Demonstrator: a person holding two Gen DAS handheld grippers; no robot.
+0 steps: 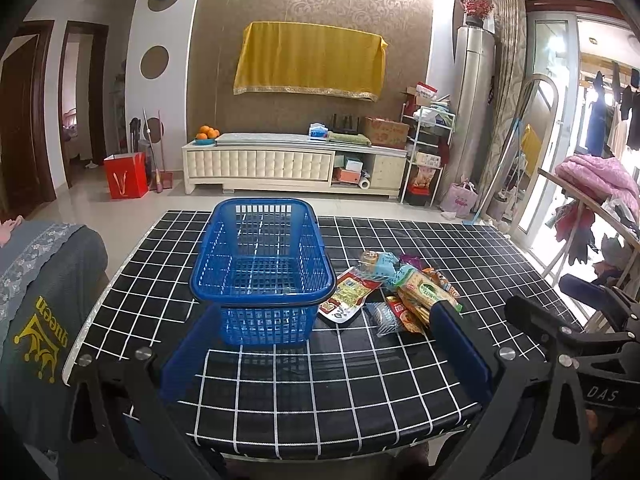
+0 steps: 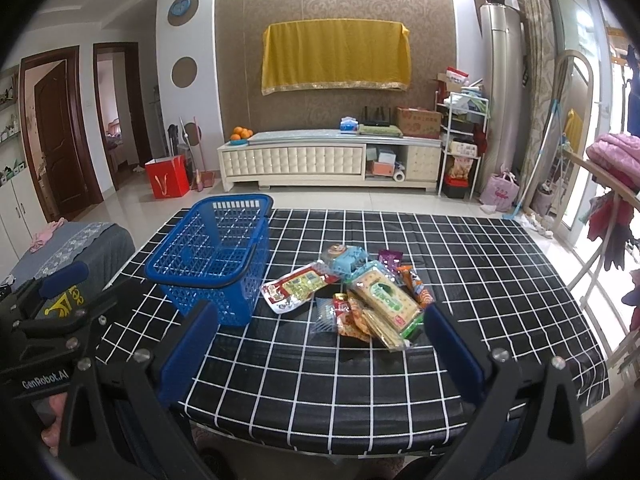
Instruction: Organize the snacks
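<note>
Left wrist view: the left gripper is hovering over the near part of the table, which is wearing a black cloth with a white grid. Its two blue-padded jaws are standing wide apart and holding nothing. The blue plastic basket is sitting straight ahead of the jaws, slightly toward the left jaw, with its black handle folded down along the near rim; nothing is lying inside it. The pile of snack packets is lying ahead of the right jaw, just beside the basket's right side, and the right jaw's tip is overlapping the pile's near edge in this view. A green-labelled cracker pack is resting on top of the pile, and a red and white pouch is lying nearest the basket. The right gripper is showing at the right edge.

Right wrist view: the right gripper is hanging above the near table edge, jaws spread wide and empty. The snack packets are lying directly ahead, between the two jaws' lines. The cracker pack is lying closer to the right jaw, the red and white pouch closer to the left. The basket is standing ahead of and beyond the left jaw, empty. The left gripper is showing at the left edge.
</note>
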